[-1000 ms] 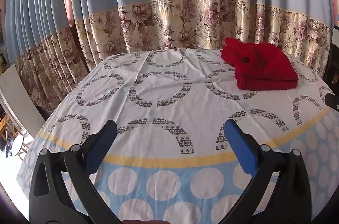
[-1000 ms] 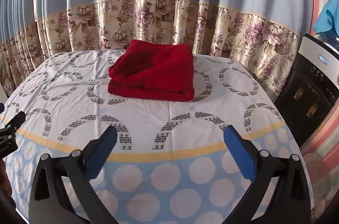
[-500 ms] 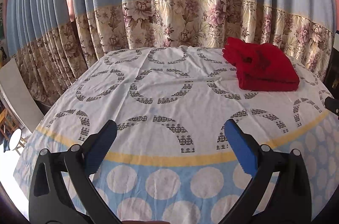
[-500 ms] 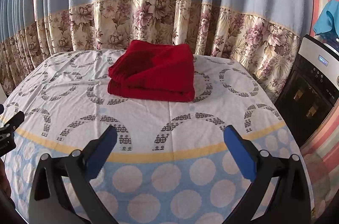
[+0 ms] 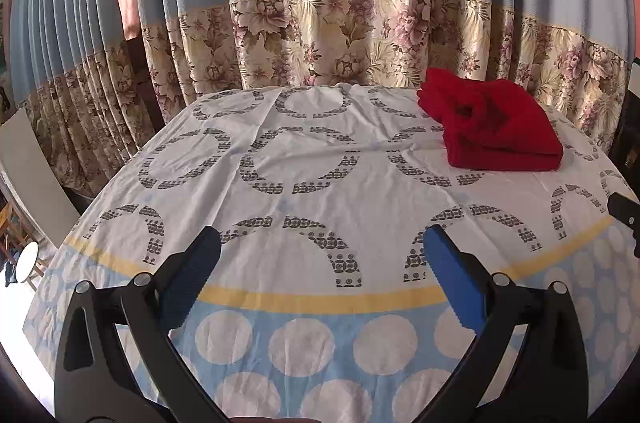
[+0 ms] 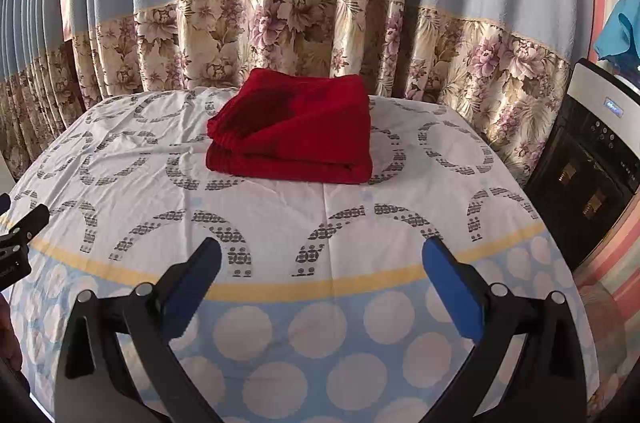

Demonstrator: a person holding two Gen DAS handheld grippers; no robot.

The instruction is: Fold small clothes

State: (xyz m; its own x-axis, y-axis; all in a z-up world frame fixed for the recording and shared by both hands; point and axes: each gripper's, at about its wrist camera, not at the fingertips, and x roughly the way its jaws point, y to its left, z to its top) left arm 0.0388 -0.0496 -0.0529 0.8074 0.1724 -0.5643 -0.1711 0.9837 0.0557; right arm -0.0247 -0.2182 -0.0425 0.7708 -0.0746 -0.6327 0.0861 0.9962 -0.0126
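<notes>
A folded red cloth [image 6: 296, 131] lies on the far middle of the table in the right wrist view; it also shows at the far right in the left wrist view [image 5: 496, 127]. My left gripper [image 5: 320, 255] is open and empty, held above the table's near edge, well short and left of the cloth. My right gripper [image 6: 320, 259] is open and empty, held above the near edge, directly in front of the cloth and apart from it.
The table wears a white cloth [image 5: 304, 163] with grey ring patterns, a yellow band and a blue dotted border. Blue and floral curtains [image 6: 304, 23] hang behind. A water dispenser [image 6: 592, 151] stands at the right. A white board [image 5: 32, 175] leans at the left.
Both grippers have drifted slightly; the left view has shifted a little so the table sits marginally lower and more to the right. The red cloth has not moved.
</notes>
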